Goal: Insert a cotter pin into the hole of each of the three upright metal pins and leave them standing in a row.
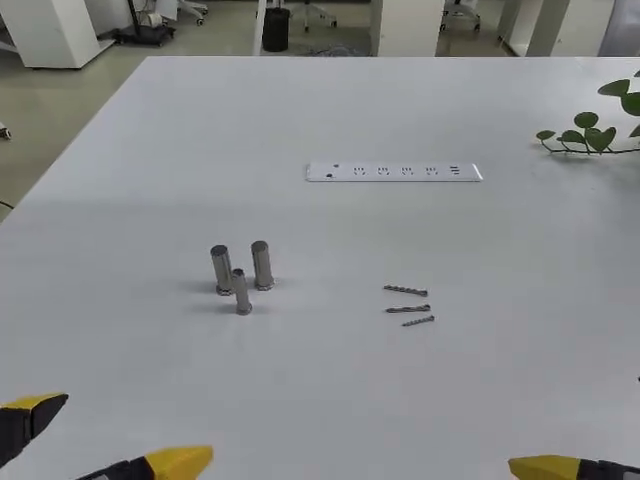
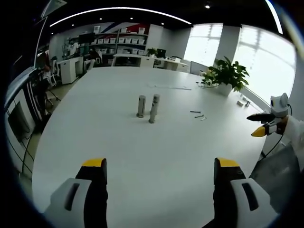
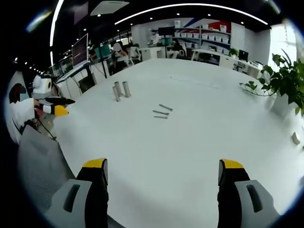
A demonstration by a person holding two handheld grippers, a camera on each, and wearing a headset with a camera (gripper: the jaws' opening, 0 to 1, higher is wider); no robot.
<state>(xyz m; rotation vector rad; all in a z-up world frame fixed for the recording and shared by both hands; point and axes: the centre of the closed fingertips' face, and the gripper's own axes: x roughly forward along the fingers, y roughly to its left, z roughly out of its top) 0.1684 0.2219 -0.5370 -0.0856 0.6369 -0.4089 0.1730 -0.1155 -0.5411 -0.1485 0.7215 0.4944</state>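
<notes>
Jaws wide, holding nothing: left gripper [image 2: 160, 165], right gripper [image 3: 161, 165], well apart from pins [image 1: 241, 275] and cotter pins [image 1: 409, 305].

No legible text or labels anywhere.

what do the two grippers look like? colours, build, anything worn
They match. The left gripper and the right gripper each have two black jaws capped with yellow tips, rising from pale grey moulded housings. From the side, each jaw tapers to a yellow point. Behind one is what looks like a white sleeve.
</notes>
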